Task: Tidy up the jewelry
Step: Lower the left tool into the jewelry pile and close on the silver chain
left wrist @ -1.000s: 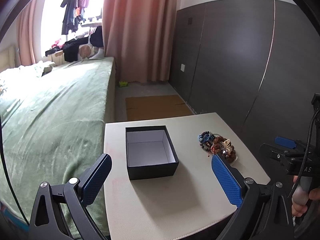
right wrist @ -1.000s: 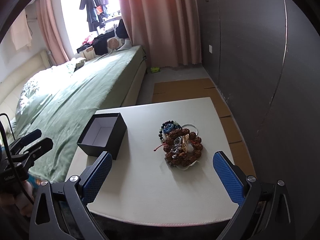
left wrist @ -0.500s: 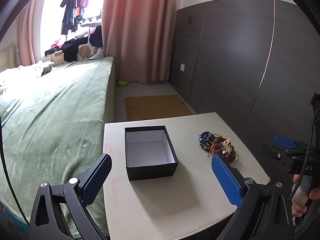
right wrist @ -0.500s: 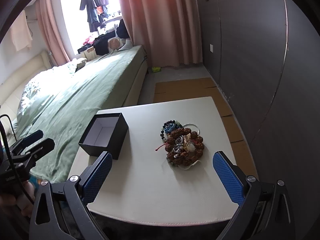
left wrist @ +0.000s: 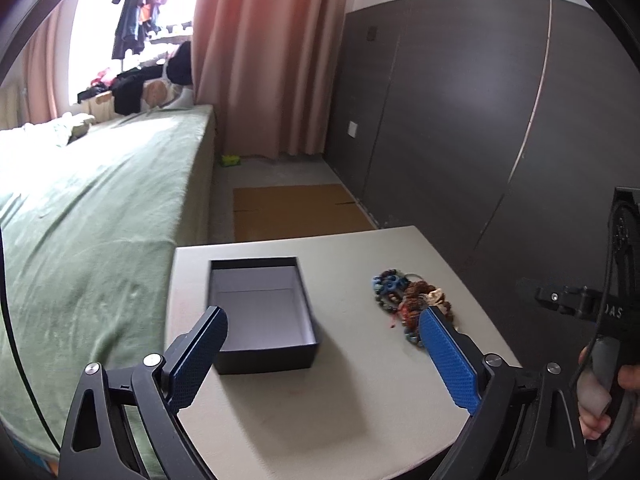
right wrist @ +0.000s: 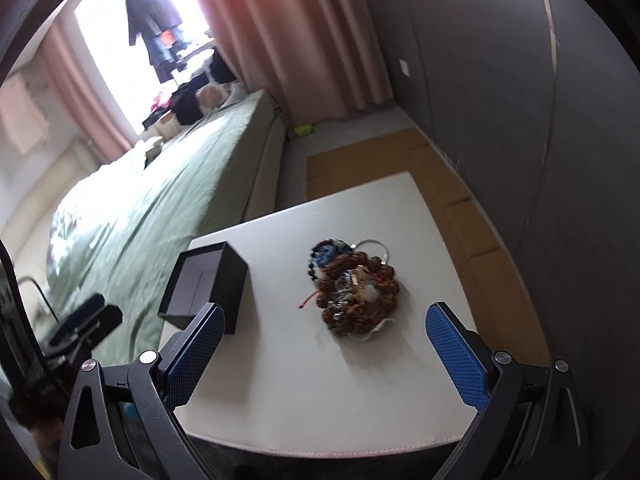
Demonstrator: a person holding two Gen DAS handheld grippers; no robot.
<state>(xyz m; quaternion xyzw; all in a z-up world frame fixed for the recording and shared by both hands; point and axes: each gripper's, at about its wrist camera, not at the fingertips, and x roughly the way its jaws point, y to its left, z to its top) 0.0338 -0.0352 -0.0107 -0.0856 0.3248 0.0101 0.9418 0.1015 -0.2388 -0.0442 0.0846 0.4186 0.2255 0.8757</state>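
Observation:
A heap of bead bracelets (right wrist: 352,284), brown, blue and silver, lies on the white table (right wrist: 320,392); it also shows in the left wrist view (left wrist: 404,296). An open black box (left wrist: 260,312) with a pale empty inside stands left of the heap, also seen in the right wrist view (right wrist: 206,284). My left gripper (left wrist: 322,354) is open and empty, just short of the box. My right gripper (right wrist: 324,350) is open and empty, hovering just short of the heap.
A bed with a green cover (left wrist: 80,220) runs along the table's left side. A dark panelled wall (left wrist: 460,120) stands to the right. Cardboard sheets (left wrist: 292,212) lie on the floor beyond the table. The right gripper's body shows at the left view's right edge (left wrist: 580,304).
Both grippers have moved forward toward the table, so box and beads loom larger. The right wrist view has tilted and blurred. Both grippers stay open.

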